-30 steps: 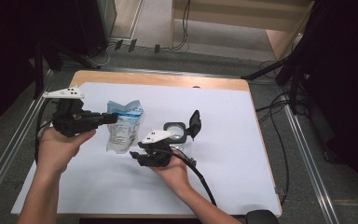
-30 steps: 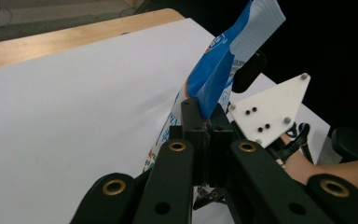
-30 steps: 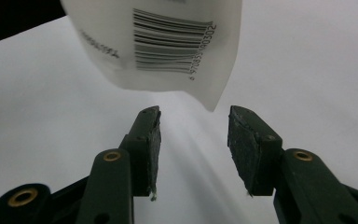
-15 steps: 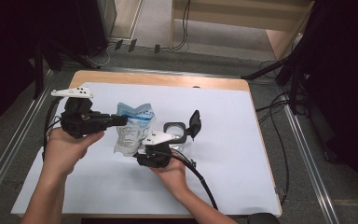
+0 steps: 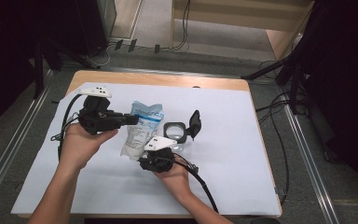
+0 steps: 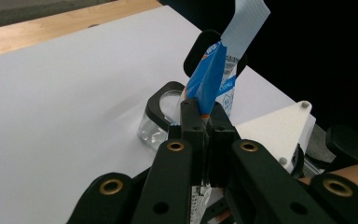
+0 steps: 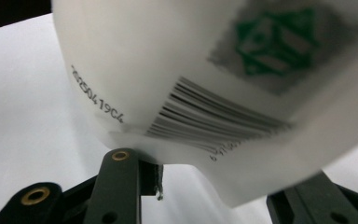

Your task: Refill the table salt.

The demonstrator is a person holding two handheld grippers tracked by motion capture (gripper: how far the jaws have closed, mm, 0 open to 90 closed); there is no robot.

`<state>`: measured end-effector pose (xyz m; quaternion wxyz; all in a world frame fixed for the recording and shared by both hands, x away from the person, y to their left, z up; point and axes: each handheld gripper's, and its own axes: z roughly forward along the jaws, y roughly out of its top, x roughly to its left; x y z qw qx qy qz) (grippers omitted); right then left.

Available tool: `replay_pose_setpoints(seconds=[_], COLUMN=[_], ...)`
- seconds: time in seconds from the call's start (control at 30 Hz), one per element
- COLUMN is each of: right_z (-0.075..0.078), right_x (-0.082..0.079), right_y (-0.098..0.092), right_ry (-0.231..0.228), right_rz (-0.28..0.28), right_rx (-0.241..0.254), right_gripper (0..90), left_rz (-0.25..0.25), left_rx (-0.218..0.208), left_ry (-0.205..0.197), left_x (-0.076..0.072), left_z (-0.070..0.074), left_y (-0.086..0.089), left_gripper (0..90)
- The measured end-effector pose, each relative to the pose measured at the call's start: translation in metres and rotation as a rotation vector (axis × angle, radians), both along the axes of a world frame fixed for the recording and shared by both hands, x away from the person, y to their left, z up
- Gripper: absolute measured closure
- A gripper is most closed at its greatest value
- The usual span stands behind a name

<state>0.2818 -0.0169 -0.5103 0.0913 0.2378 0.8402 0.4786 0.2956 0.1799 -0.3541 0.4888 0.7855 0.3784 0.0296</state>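
Your left gripper (image 5: 129, 120): jaws pressed together, pinching blue top edge of pouch (image 5: 140, 130). Pouch hangs tilted above white sheet (image 5: 223, 140), between both grippers. Your right gripper (image 5: 145, 156): jaws have just been closing, pouch's white bottom end with barcode (image 7: 214, 121) between them; cannot tell whether pads press it. Clear jar (image 5: 175, 133) with open black lid (image 5: 194, 123) stands just right of pouch.

A wooden table (image 5: 121, 78) carries a white sheet (image 5: 242, 154) that covers nearly all of its top, leaving a bare wood strip along the 12 o'clock edge. Near the sheet's centre stands a clear jar (image 5: 173, 133) with a black rim, its black lid (image 5: 194, 123) flipped up at 3 o'clock.
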Motion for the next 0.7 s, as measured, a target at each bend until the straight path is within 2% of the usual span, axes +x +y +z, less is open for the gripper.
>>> replay_pose_setpoints(seconds=[0.07,0.17,0.27,0.33,0.43,0.7], right_z=[0.000,0.000,-0.001,-0.001,0.000,-0.001], right_x=[-0.001,-0.003,-0.004,-0.006,-0.011,-0.009], right_y=[-0.002,-0.004,-0.005,-0.004,-0.003,-0.005], right_ry=[0.007,0.012,0.009,-0.011,-0.043,0.008], right_rz=[0.011,0.016,0.019,0.018,0.019,0.008], right_rx=[0.001,-0.004,-0.004,-0.016,-0.024,-0.004], right_gripper=[60.6,59.9,55.4,51.1,49.8,51.4], left_rz=[0.000,-0.017,-0.025,-0.030,-0.038,-0.056], left_rx=[0.013,0.011,0.020,0.025,0.025,0.017], left_ry=[-0.004,-0.003,-0.002,0.001,0.006,0.009], left_x=[0.005,0.010,0.015,0.018,0.023,0.030], left_z=[-0.002,-0.005,-0.008,-0.010,-0.014,-0.021], left_y=[-0.004,-0.010,-0.017,-0.021,-0.027,-0.035], left_gripper=[89.7,89.6,89.5,89.4,89.3,88.6])
